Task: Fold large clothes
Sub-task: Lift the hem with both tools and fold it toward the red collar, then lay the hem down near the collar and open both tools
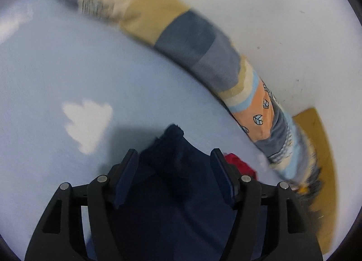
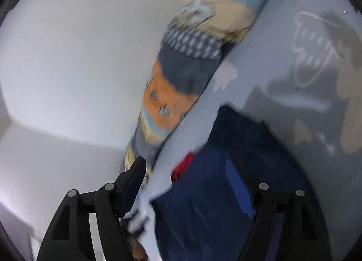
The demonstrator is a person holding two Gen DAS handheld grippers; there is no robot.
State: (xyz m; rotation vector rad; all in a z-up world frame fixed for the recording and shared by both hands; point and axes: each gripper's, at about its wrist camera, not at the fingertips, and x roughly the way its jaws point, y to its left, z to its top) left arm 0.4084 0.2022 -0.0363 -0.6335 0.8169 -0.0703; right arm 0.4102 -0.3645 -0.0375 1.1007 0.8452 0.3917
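Observation:
A dark navy garment (image 1: pixel 181 193) lies on the pale blue sheet (image 1: pixel 67 68), with a bunched corner pointing away from me. My left gripper (image 1: pixel 174 154) stands open over it; the cloth lies between the fingers and the pads stand clear of it. A bit of red cloth (image 1: pixel 239 166) shows just right of the right finger. In the right wrist view the same navy garment (image 2: pixel 215 193) lies between the spread fingers of my open right gripper (image 2: pixel 184 161). The red cloth (image 2: pixel 183 166) peeks out at the garment's left edge.
A long patchwork bolster (image 1: pixel 199 43) (image 2: pixel 187 68) runs along the sheet's far edge against a white wall (image 1: pixel 282 12). The sheet carries white cloud prints (image 1: pixel 86 123). A yellow-brown board (image 1: pixel 316 147) shows beyond the bolster on the right.

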